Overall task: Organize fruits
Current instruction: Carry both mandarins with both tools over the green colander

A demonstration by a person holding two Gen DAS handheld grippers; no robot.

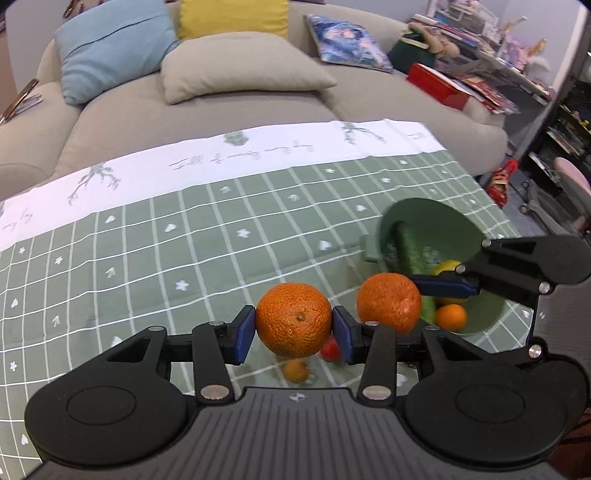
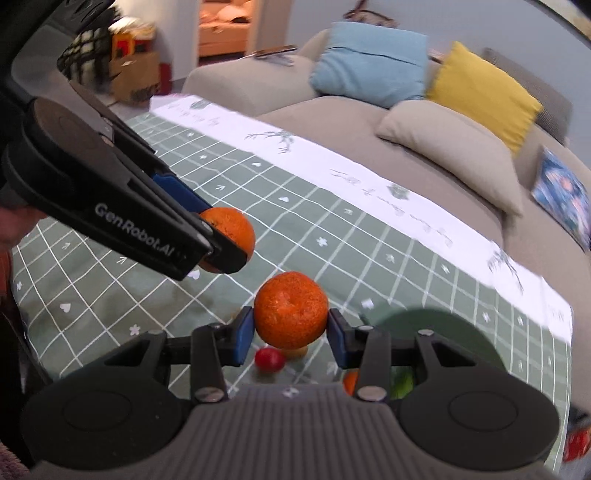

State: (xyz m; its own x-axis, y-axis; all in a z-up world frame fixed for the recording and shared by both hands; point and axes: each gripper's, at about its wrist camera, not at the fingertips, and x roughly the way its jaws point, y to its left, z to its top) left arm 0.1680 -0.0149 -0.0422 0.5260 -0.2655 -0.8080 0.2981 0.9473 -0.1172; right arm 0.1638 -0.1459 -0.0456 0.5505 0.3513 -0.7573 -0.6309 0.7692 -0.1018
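Observation:
My left gripper (image 1: 294, 328) is shut on an orange tangerine (image 1: 293, 319), held above the green checked tablecloth (image 1: 184, 258). My right gripper (image 2: 291, 332) is shut on a second tangerine (image 2: 291, 310); in the left wrist view this tangerine (image 1: 388, 302) hangs at the near rim of a green bowl (image 1: 436, 221). The bowl holds a cucumber (image 1: 410, 251), a yellow fruit (image 1: 448, 266) and a small orange (image 1: 450, 317). In the right wrist view the left gripper's tangerine (image 2: 229, 232) is up to the left. A red fruit (image 2: 269, 359) and a small brownish fruit (image 1: 296, 371) lie on the cloth below.
A beige sofa (image 1: 184, 110) with blue (image 1: 110, 48), yellow (image 1: 232, 18) and beige cushions stands behind the table. Cluttered shelves (image 1: 498, 55) and a red box (image 1: 439, 86) are at the right. The table's right edge (image 1: 495, 206) drops off beside the bowl.

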